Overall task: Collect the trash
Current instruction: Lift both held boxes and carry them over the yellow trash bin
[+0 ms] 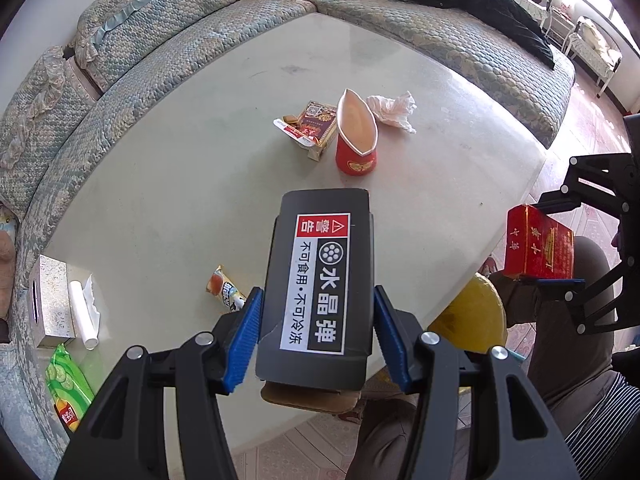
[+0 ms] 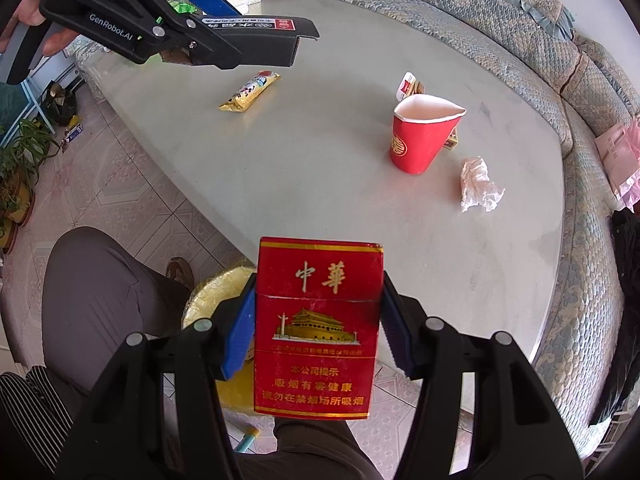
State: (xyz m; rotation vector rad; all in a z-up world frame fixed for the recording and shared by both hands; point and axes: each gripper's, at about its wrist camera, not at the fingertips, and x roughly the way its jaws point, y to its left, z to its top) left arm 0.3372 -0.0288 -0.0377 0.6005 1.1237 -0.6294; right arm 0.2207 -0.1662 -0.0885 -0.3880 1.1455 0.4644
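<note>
Your left gripper (image 1: 316, 320) clamps the black box (image 1: 320, 280); your right gripper (image 2: 318, 332) clamps the red pack (image 2: 316, 328). Both hang above the table's (image 2: 320, 168) near edge, near the red cup (image 2: 420, 140).

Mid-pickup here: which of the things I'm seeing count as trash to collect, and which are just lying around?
Trash for the job:
- black box, shut in the left claw
- red cigarette pack, shut in the right claw
- squashed red paper cup
- crumpled tissue
- snack wrapper
- small carton

Just lying about:
- silver tissue box
- black garment on the sofa
</note>
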